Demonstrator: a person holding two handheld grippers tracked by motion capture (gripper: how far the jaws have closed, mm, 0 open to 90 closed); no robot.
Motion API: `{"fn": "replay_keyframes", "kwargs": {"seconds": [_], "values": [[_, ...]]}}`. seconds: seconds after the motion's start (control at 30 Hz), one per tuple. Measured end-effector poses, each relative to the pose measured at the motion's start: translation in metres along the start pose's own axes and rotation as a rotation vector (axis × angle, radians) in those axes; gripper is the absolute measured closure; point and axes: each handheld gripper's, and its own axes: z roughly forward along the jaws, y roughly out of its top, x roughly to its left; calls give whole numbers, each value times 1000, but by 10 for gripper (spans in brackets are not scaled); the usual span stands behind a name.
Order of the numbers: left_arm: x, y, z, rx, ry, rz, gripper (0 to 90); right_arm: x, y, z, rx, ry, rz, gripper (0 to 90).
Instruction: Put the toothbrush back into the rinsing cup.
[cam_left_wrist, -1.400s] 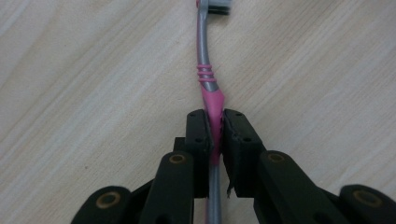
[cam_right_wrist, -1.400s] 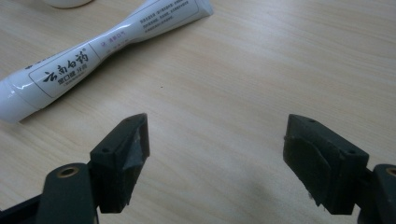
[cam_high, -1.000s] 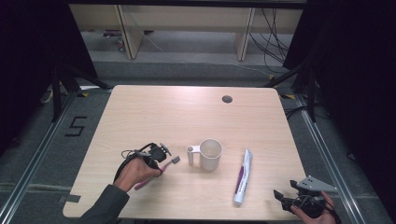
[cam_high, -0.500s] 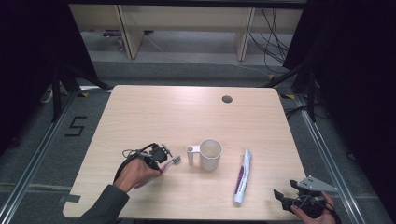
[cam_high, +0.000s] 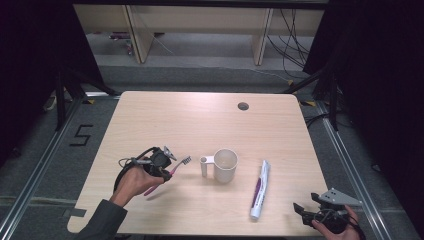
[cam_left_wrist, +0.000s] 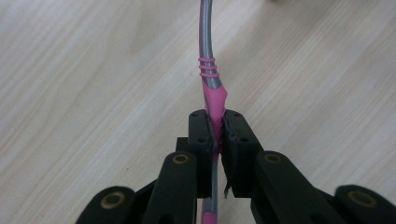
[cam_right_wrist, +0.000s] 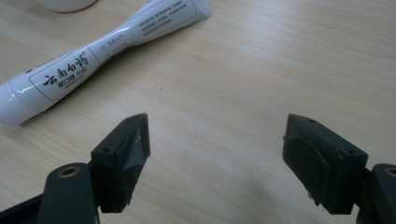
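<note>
The pale wood-grain worktop (cam_high: 200, 120) carried a white handled mug (cam_high: 224, 165), interior unreadable, beside a white toothpaste tube (cam_high: 259, 188). The left gripper (cam_left_wrist: 216, 128) pinched a pink-and-grey toothbrush (cam_left_wrist: 208, 70); the right gripper (cam_right_wrist: 215, 154) stood spread.

Even overhead light brightens the table (cam_high: 200, 120); surroundings at nine and three o'clock fall into darkness. Shadows are soft and short. Both claw views look slightly soft, edges blurred.
</note>
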Motion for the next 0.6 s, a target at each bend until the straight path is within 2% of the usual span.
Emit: {"fn": "replay_keyframes", "kwargs": {"seconds": [0.23, 0.27, 0.3, 0.33, 0.37, 0.4, 0.47, 0.53, 0.6], "values": [[4, -5, -9, -114, -10, -44, 824, 0, 0, 0, 3, -1, 0, 241], [3, -6, -11, -149, -10, -69, 824, 0, 0, 0, 3, -1, 0, 241], [3, -6, -11, -149, -10, -69, 824, 0, 0, 0, 3, -1, 0, 241], [5, -7, -13, -186, 6, -53, 824, 0, 0, 0, 2, 1, 2, 241], [5, -8, -16, -224, 31, -62, 824, 0, 0, 0, 2, 0, 2, 241], [6, -8, -18, -251, 24, -67, 823, 0, 0, 0, 2, 0, 3, 241], [5, -10, -18, -324, 50, -105, 824, 0, 0, 0, 3, -3, -1, 241], [7, -11, -20, -362, 59, -96, 824, 0, 0, 0, 5, -3, -1, 241], [6, -12, -21, -411, 45, -114, 824, 0, 0, -1, 2, -4, -1, 241]]}}
